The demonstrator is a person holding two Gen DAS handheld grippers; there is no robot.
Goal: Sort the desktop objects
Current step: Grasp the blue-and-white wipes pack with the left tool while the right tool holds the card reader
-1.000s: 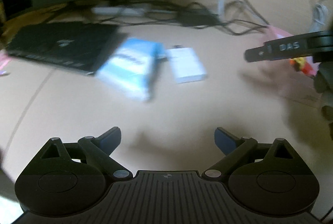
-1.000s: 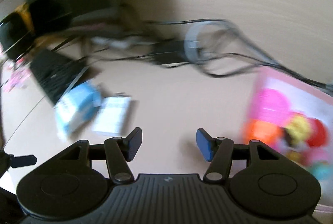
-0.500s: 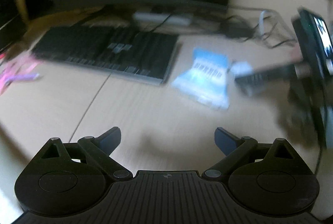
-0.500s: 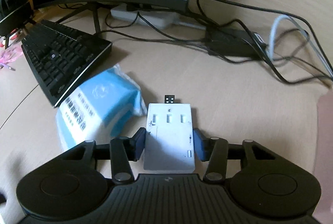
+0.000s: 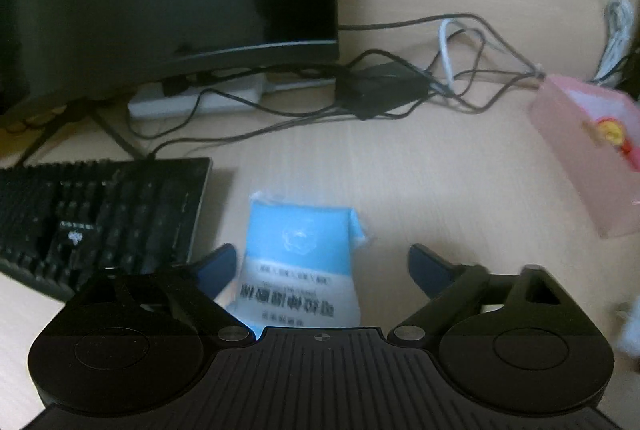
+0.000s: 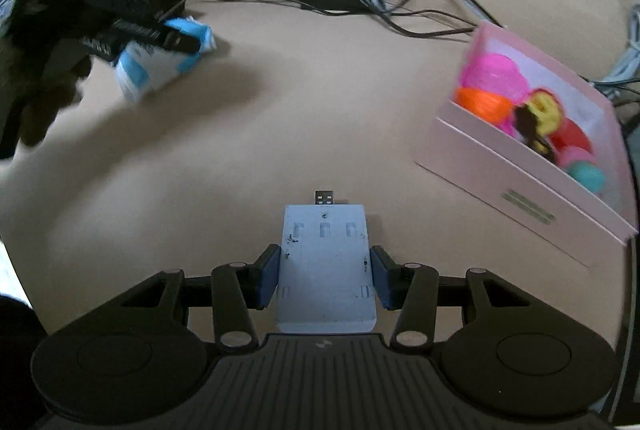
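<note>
Seemingly midway, the right gripper (image 6: 325,278) clasps the white USB hub (image 6: 326,270) above the bench (image 6: 280,118), not yet in the pink box (image 6: 532,190), while the spread left gripper (image 5: 320,266) straddles the blue tissue pack (image 5: 298,262), ungrasped.

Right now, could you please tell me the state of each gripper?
Left gripper: open, straddling the blue tissue pack, not clamped.
Right gripper: closed on the white USB hub.
</note>
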